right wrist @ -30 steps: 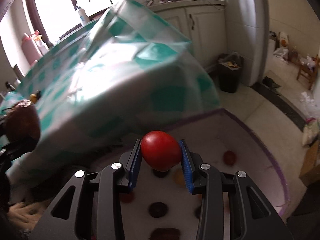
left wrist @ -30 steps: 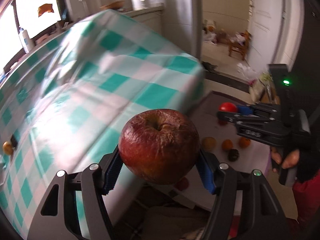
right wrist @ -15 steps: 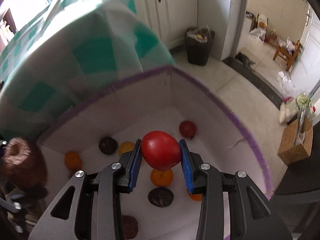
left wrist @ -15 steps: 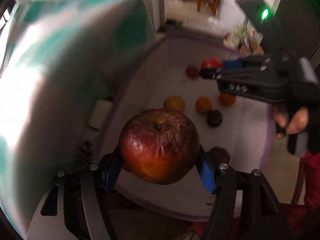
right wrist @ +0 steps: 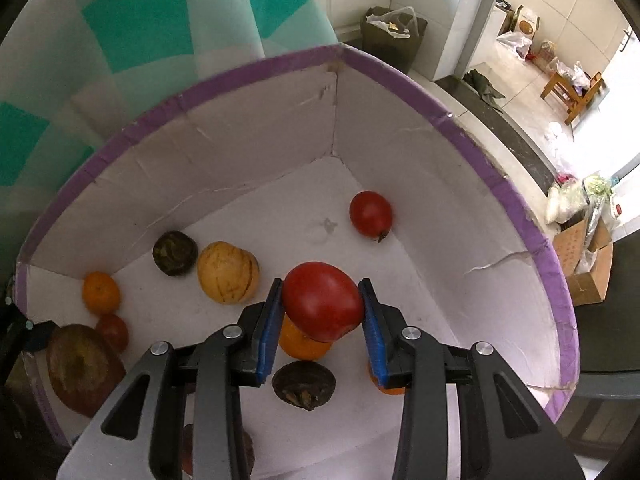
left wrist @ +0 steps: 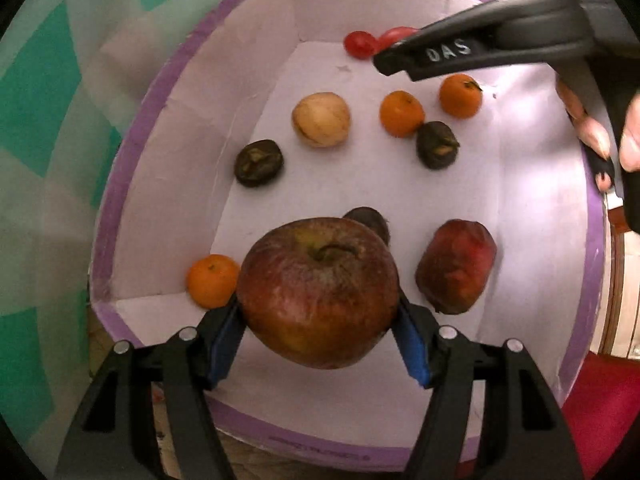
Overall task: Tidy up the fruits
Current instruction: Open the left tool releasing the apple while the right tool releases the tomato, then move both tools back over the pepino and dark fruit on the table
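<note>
Since the earlier frames both grippers have come down from beside the checked tablecloth (left wrist: 36, 128) to hang over the open white box with the purple rim (left wrist: 120, 184), pointing almost straight into it.

The left gripper (left wrist: 320, 332) is clamped on a large apple (left wrist: 320, 292), dull red going brown, its skin wrinkled, stem hollow facing the camera; the blue pads (left wrist: 224, 340) press on both its sides. It hangs above the near end of the box floor. The right gripper (right wrist: 322, 320) is closed on a smooth, glossy red tomato (right wrist: 322, 300) above the middle of the box.

On the floor lie loose fruits: a second small tomato (right wrist: 370, 214) near the far corner, a pale yellow round fruit with faint stripes (right wrist: 227, 278), small oranges (left wrist: 401, 113), dark shrivelled fruits (left wrist: 259, 163) and a reddish oblong fruit (left wrist: 456, 266).

The apple covers most of a dark fruit (left wrist: 370, 220) behind it. In the right wrist view, the held tomato hides part of an orange below it, and the gripper fingers cut off another orange and a dark fruit at the bottom edge. The held apple shows there only as a blurred shape at the left edge. What the dark fruits are cannot be made out.
</note>
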